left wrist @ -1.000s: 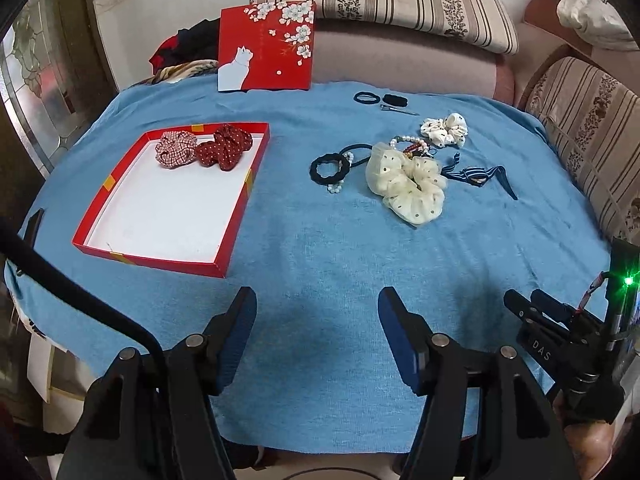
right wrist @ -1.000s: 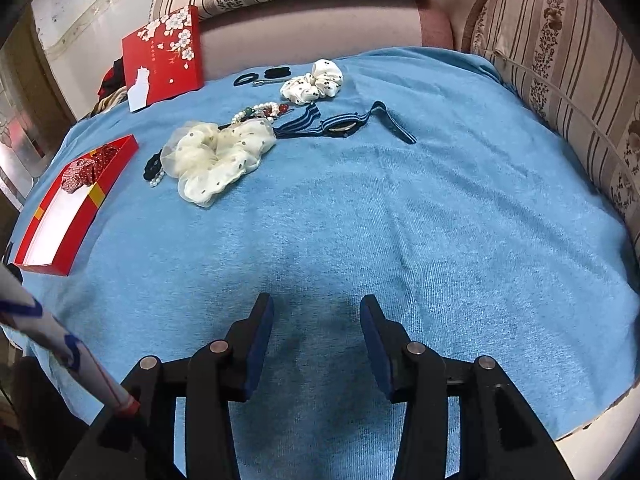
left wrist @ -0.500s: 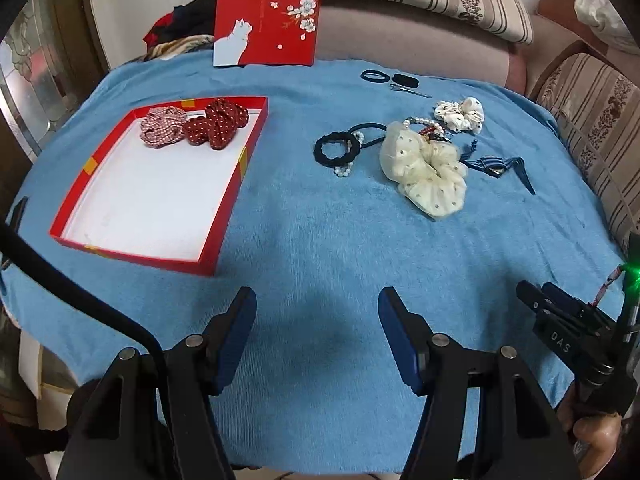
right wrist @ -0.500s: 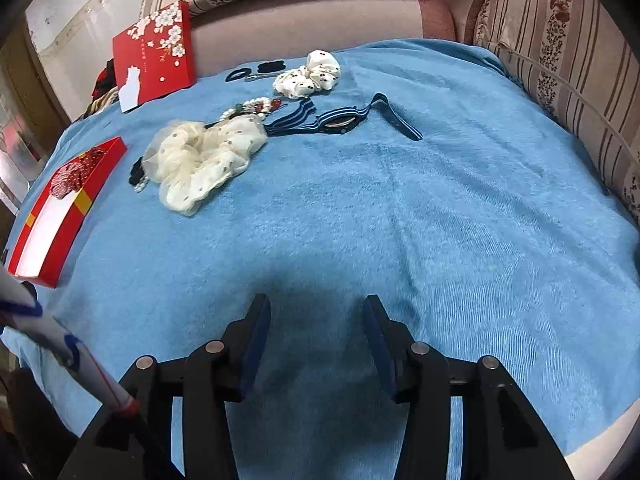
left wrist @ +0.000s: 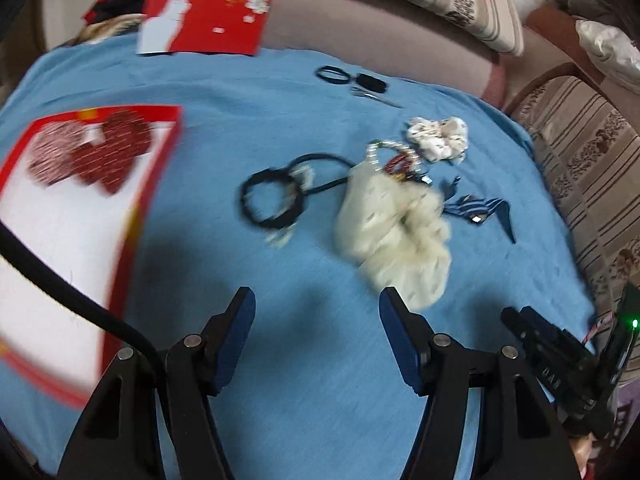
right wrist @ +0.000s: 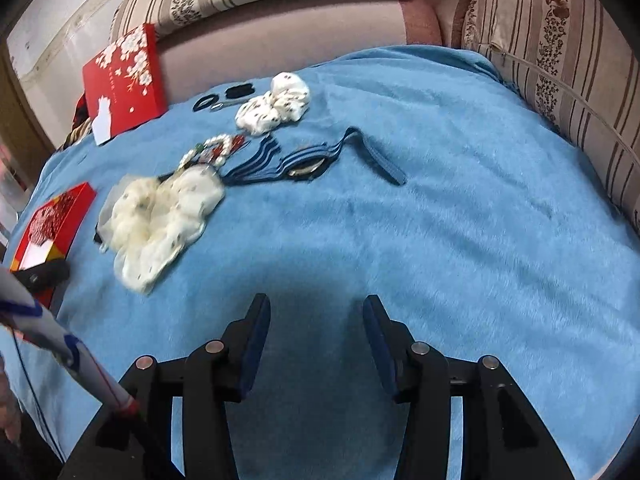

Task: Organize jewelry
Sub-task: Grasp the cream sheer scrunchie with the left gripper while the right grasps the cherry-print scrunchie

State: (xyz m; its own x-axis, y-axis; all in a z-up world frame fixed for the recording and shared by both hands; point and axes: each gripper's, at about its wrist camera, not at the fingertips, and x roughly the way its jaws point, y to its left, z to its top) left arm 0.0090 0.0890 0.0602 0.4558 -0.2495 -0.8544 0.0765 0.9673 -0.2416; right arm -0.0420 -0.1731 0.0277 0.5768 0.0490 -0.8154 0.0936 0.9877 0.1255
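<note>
On the blue cloth lies a big cream scrunchie, with a black hair tie to its left and a bead bracelet behind it. A small white scrunchie and a striped blue headband lie further right. The red tray at the left holds two red scrunchies. My left gripper is open and empty, just short of the cream scrunchie. My right gripper is open and empty over bare cloth.
A red box lid with white flowers leans against the sofa back. Small black ties and a hair clip lie at the far edge. Striped cushions stand at the right. The right gripper's body shows in the left wrist view.
My left gripper has moved forward and down toward the cream scrunchie, so the tray has slid left. My right gripper has also crept forward, and its jaws stand slightly wider.
</note>
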